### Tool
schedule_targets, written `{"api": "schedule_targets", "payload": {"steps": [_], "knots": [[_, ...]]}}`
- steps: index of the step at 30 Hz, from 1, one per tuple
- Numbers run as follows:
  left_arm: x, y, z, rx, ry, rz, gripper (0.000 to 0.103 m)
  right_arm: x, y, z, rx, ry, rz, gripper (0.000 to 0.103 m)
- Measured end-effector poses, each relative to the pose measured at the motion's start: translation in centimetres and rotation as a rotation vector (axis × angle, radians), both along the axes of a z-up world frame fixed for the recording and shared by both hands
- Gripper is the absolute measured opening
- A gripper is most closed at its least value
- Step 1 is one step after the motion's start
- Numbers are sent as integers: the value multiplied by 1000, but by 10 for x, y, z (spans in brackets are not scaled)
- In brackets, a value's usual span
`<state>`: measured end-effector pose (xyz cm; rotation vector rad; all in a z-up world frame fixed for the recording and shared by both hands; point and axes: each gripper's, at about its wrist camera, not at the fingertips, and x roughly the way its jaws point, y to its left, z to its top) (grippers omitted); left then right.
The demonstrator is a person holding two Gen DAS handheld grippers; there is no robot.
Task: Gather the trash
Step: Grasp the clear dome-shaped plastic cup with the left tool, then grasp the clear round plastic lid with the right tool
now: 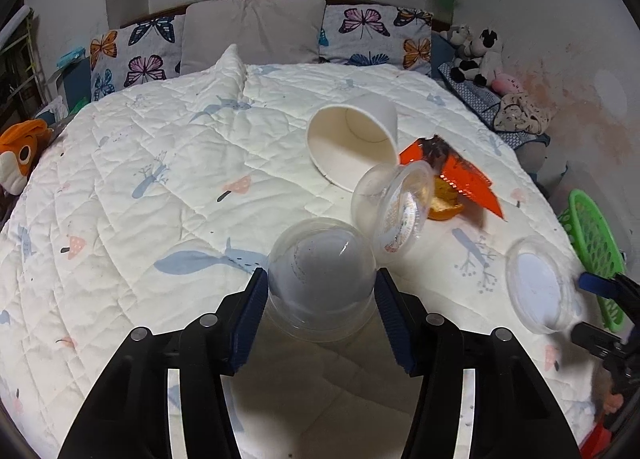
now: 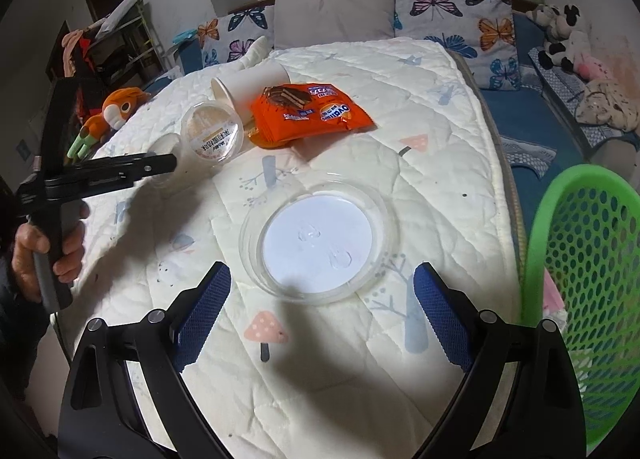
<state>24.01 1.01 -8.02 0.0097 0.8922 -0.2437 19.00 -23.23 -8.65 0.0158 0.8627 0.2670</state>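
Note:
In the left wrist view my left gripper (image 1: pixel 322 289) has its blue pads on both sides of a clear plastic dome lid (image 1: pixel 322 283) lying on the white quilt. Past it lie a clear labelled tub (image 1: pixel 394 205), a white paper cup (image 1: pixel 354 139) on its side, an orange snack wrapper (image 1: pixel 466 175) and a bit of orange peel (image 1: pixel 444 207). In the right wrist view my right gripper (image 2: pixel 322 315) is open and empty, just short of a clear round lid (image 2: pixel 318 237). The tub (image 2: pixel 212 133), cup (image 2: pixel 250 85) and wrapper (image 2: pixel 308 111) lie beyond.
A green mesh basket (image 2: pixel 592 299) stands off the bed's right edge; it also shows in the left wrist view (image 1: pixel 592 247). Butterfly pillows (image 1: pixel 136 55) line the headboard. Plush toys (image 1: pixel 478 55) sit on the right, an orange plush (image 1: pixel 20 151) on the left.

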Motion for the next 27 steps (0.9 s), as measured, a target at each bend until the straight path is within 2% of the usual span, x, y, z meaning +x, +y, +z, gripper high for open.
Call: {"api": "schedule_targets", "payload": {"steps": [19,27], "knots": [[-37,-4,26,-39,-33,-36,53,29,20,-19,-63,26,15,95],[-46,-16,34,-45,-47,-73,53,23,19,-17,-66,11,2,91]]}}
